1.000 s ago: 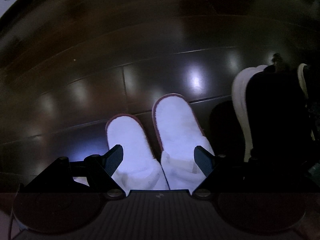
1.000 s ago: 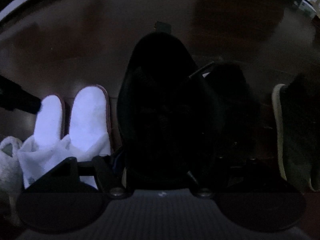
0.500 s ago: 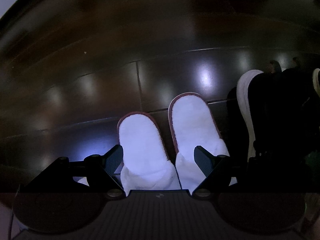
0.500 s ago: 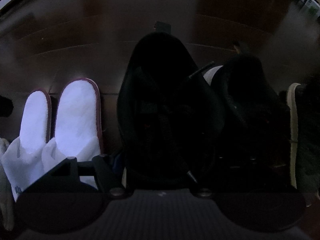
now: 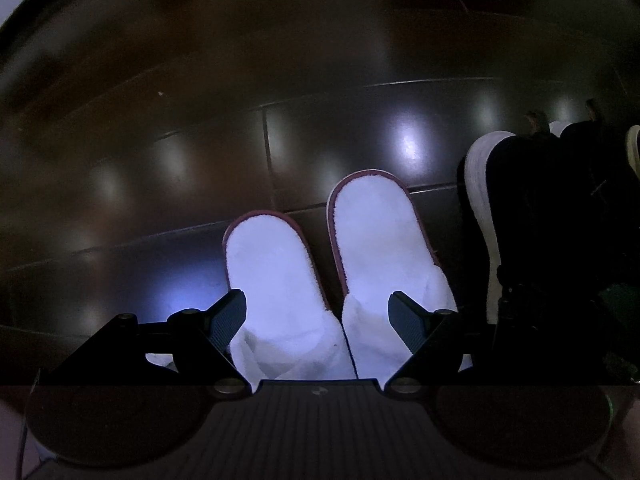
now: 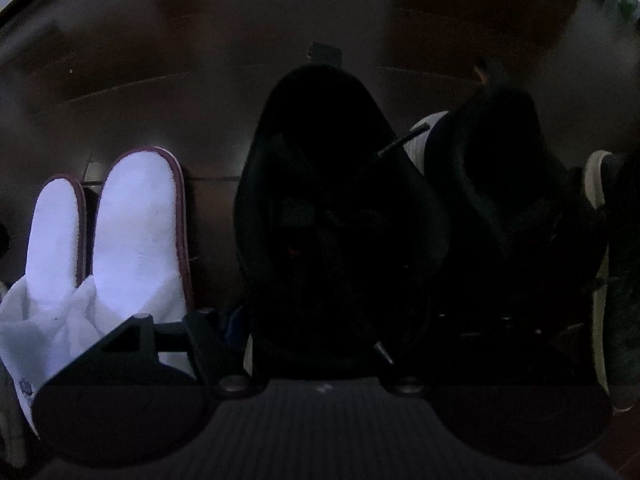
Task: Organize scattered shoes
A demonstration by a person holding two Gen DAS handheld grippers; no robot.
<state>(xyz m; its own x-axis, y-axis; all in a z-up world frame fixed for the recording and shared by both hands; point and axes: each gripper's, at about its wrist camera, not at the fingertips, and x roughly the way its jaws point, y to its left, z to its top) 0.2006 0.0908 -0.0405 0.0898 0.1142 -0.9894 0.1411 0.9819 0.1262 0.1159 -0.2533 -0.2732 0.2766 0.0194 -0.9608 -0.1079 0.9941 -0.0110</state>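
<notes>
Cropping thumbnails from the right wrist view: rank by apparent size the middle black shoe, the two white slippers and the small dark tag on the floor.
1. Middle black shoe, though nearest the camera.
2. Right white slipper.
3. Left white slipper, partly cut off, so unsure.
4. Dark tag.

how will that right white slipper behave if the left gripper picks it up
The right white slipper looks like thin terry cloth, so probably light and floppy, likely sagging from one edge. Its fuzzy surface should resist slipping. Being flat, it shouldn't roll.
</notes>
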